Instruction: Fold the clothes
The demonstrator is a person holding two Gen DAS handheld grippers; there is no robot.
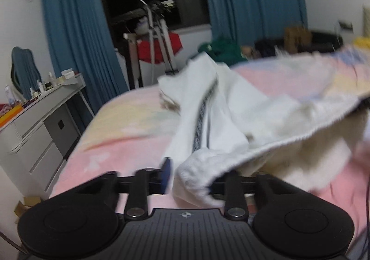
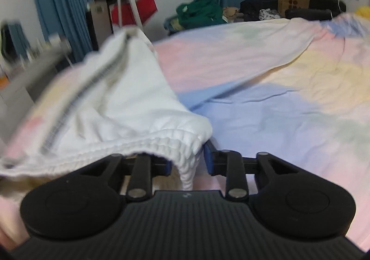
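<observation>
**Garment held up by both claws**

The white garment (image 1: 226,107) is gripped at its ribbed hem by the left claw (image 1: 189,179) and the right claw (image 2: 187,163), each closed on the cloth, and is held just above the bed (image 2: 266,102). A fold seems underway; next, the hem is likely to be carried across and laid flat.

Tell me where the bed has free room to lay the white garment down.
Free: the pastel bedspread right of the white garment, up to the far edge. Also the pink strip beside the grey drawers. Crowded: beyond the far edge, green clothes and paper bag.
</observation>
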